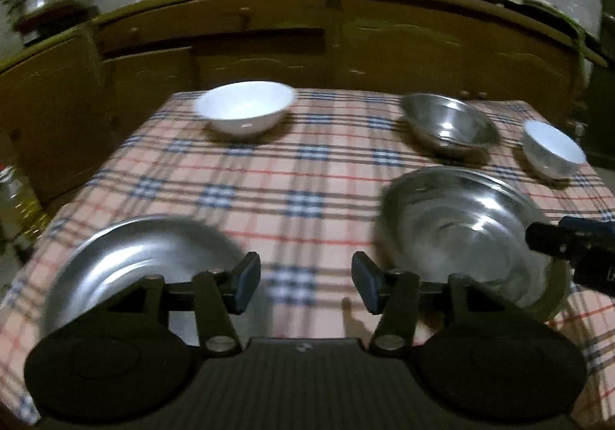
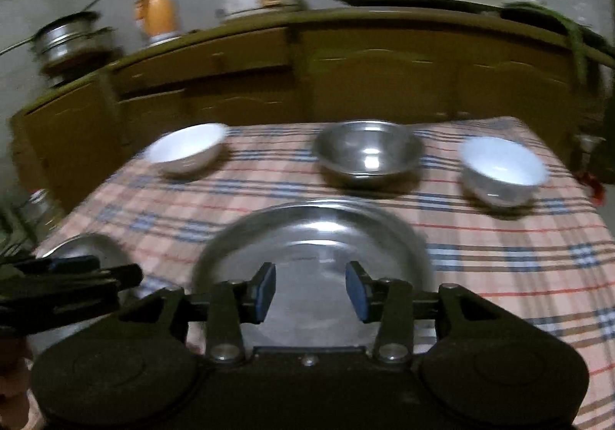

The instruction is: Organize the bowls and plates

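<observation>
Both grippers are empty with fingers parted: left gripper [image 1: 306, 286] over bare checked cloth on the worktop [image 1: 307, 176], right gripper [image 2: 310, 291] over the round steel plate [image 2: 315, 234], probably lined up for its rim. A second steel plate [image 1: 134, 257] sits apart on the left, still unstacked. Far row: wide white bowl [image 1: 245, 105], steel bowl [image 2: 367, 151], small white bowl [image 2: 501, 168], all separate so nothing's nested yet
</observation>
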